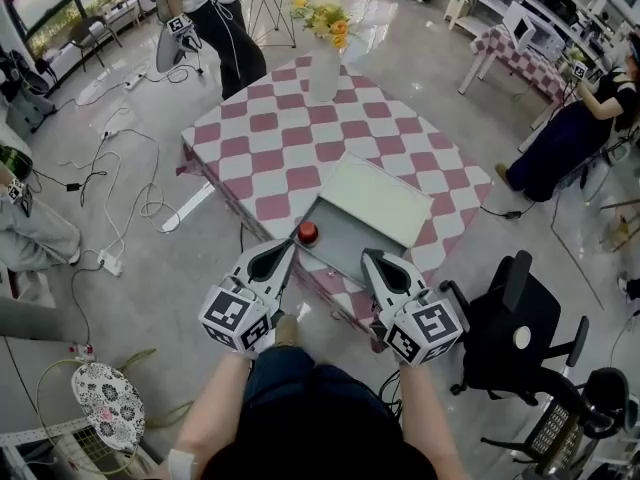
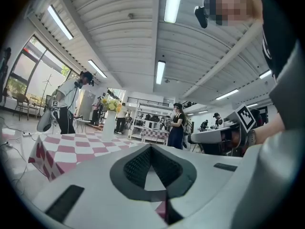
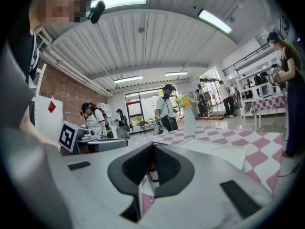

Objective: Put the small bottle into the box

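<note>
Bottle [image 1: 308, 233] at table [image 1: 270, 138] near edge | just beside box [image 1: 345, 236] | vase [image 1: 323, 76] well apart

You hold two grippers, the left gripper [image 1: 287, 250] and the right gripper [image 1: 372, 258]. Before you stands one table [image 1: 290, 138] with a pink-and-white checked cloth. On it you have one box [image 1: 340, 240], one small bottle [image 1: 308, 233] with a red cap, and one white vase [image 1: 323, 73] of yellow flowers. A second checked table [image 1: 520, 53] makes two. There is one black office chair [image 1: 510, 328]. Three other people show in the head view: one standing person [image 1: 225, 18], one person in dark clothes [image 1: 575, 128] and one person at the left edge [image 1: 30, 228].
</note>
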Demonstrator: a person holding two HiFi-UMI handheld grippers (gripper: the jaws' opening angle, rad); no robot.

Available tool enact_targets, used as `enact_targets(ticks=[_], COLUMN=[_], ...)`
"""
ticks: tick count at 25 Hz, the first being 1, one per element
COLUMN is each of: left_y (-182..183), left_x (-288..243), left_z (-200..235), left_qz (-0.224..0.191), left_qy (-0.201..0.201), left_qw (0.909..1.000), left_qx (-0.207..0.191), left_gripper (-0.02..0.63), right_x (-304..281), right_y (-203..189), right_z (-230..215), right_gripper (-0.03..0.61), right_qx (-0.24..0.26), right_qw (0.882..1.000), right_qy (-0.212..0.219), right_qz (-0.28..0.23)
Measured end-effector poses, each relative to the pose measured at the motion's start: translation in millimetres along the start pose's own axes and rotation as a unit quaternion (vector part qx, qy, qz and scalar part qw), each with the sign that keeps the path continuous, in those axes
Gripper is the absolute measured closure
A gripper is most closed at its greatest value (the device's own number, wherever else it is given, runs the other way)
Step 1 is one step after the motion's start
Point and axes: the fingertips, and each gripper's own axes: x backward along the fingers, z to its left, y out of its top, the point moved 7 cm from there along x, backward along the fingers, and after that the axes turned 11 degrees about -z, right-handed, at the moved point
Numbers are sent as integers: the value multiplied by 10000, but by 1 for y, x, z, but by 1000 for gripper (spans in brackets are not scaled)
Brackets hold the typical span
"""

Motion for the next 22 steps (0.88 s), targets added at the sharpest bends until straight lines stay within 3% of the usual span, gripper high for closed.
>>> enact_targets(ticks=[22], left_y=[26], left_x=[25], left_z=[-39], left_qz=[-250], left_qy=[373], left_qw=[9986], left_qx=[-279], left_gripper=[613], right_x=[42], right_y=[25], right_z=[6], right_gripper=[575], right_qx=[-69], right_qw=[9989], right_qy=[236], right_qz=[-409])
